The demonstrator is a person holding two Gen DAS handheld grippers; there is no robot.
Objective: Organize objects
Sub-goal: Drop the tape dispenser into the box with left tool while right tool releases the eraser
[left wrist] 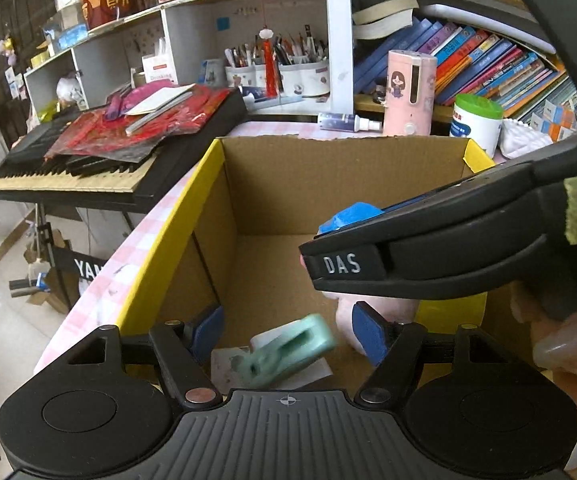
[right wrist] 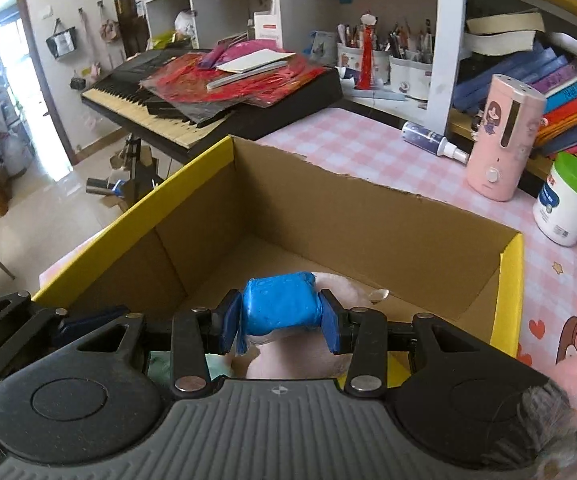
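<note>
An open cardboard box (left wrist: 208, 184) (right wrist: 368, 208) with yellow outer sides stands on the pink checked table. My left gripper (left wrist: 288, 334) is open over the box's near end; a blurred mint-green object (left wrist: 288, 350) is between and below its blue pads, not gripped. My right gripper (right wrist: 282, 326) is shut on a blue wrapped block (right wrist: 282, 306), held over the box; it also shows in the left wrist view (left wrist: 348, 214). A pink plush thing (right wrist: 296, 360) (left wrist: 380, 308) lies in the box beneath.
A keyboard (right wrist: 192, 120) piled with red papers stands left of the table. A pink device (right wrist: 504, 140), a spray bottle (right wrist: 434, 140) and a green-lidded tub (right wrist: 568, 200) stand behind the box. Shelves with books and pen cups (left wrist: 280, 72) line the back.
</note>
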